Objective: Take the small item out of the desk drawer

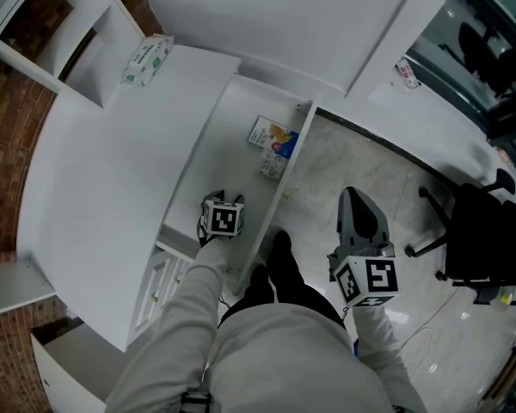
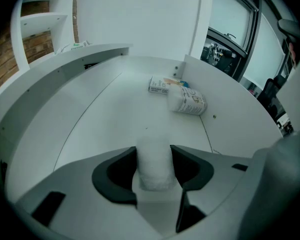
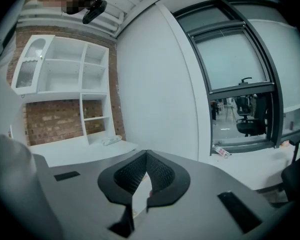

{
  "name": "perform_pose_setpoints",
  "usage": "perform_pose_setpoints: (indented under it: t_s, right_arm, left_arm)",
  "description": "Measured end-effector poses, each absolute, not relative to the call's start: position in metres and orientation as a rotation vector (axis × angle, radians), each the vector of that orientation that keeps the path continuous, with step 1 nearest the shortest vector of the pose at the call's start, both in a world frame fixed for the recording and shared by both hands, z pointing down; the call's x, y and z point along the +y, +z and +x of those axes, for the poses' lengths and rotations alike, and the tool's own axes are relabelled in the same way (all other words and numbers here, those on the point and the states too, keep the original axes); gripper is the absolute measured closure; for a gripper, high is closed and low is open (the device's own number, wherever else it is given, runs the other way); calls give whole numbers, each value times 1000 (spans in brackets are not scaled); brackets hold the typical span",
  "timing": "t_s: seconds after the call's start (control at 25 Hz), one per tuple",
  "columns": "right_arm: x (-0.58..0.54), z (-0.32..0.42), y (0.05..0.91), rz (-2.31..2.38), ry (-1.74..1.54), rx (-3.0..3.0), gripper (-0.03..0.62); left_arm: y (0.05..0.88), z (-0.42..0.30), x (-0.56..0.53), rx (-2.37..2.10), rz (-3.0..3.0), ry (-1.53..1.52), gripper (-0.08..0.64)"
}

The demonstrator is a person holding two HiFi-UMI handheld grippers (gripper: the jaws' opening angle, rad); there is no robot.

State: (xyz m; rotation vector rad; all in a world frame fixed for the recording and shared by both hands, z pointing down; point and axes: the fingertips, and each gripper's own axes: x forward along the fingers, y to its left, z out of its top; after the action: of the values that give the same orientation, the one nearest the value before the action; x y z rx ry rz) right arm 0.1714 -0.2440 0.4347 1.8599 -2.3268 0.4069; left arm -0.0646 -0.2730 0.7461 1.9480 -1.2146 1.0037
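The desk drawer [image 1: 241,127] stands pulled out. My left gripper [image 1: 221,203] is inside its near end, and in the left gripper view its jaws [image 2: 153,156] are shut on a small white soft-looking item [image 2: 153,161] that fills the gap between the pads. Farther back in the drawer lie a colourful flat packet [image 2: 162,84] and a white labelled container [image 2: 188,100] on its side; the head view shows the same two, the packet [image 1: 272,135] and the container [image 1: 273,167]. My right gripper [image 1: 354,198] hangs over the floor right of the drawer, and its jaws [image 3: 146,156] are shut with nothing in them.
A tissue pack [image 1: 146,59] lies on the white desk top [image 1: 103,179]. White shelves [image 1: 60,33] stand at the far left. A black office chair [image 1: 482,239] is on the floor at the right. The person's legs and shoes [image 1: 279,256] are below the drawer front.
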Motion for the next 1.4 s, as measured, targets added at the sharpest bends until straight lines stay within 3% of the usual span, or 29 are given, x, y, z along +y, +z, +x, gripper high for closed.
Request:
perform_pose_setpoints:
  t_s: [0.68, 1.4]
  right_arm:
    - [-244, 152, 434, 1831, 409, -2345, 565]
    - [-241, 120, 425, 1786, 390, -2408, 565]
  left_arm:
    - [722, -66, -274, -1213, 2010, 982, 365]
    - [610, -72, -294, -1308, 2243, 819, 368]
